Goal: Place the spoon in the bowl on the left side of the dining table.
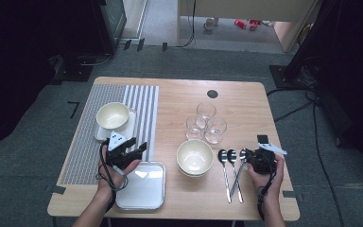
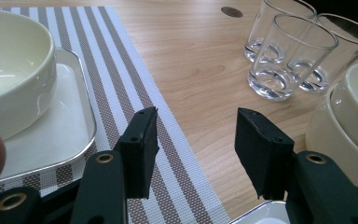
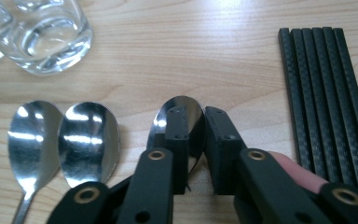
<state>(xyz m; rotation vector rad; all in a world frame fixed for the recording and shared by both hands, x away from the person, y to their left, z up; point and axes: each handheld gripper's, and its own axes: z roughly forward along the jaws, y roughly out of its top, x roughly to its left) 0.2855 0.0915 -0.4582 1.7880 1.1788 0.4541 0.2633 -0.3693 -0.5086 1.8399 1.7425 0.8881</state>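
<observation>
My right gripper (image 3: 196, 116) is shut on the bowl end of the rightmost spoon (image 3: 186, 101), which stands tilted on edge between the pads. In the high view that gripper (image 1: 247, 155) sits at the table's front right, with the spoon's handle (image 1: 236, 182) slanting toward the front edge. Two more spoons (image 3: 35, 135) (image 3: 89, 140) lie flat on the wood just left of it. My left gripper (image 2: 196, 126) is open with nothing between its jaws, hovering at the striped placemat's (image 2: 121, 70) right edge. From above, this gripper (image 1: 141, 150) hangs just behind a white square plate (image 1: 144, 189).
A cream bowl (image 1: 112, 116) rests on a square plate (image 1: 130, 124) on the placemat (image 1: 85, 142). Stacked cream bowls (image 1: 194, 157) sit mid-table, three clear glasses (image 1: 206, 123) behind them. Several black chopsticks (image 3: 321, 93) lie right of the held spoon.
</observation>
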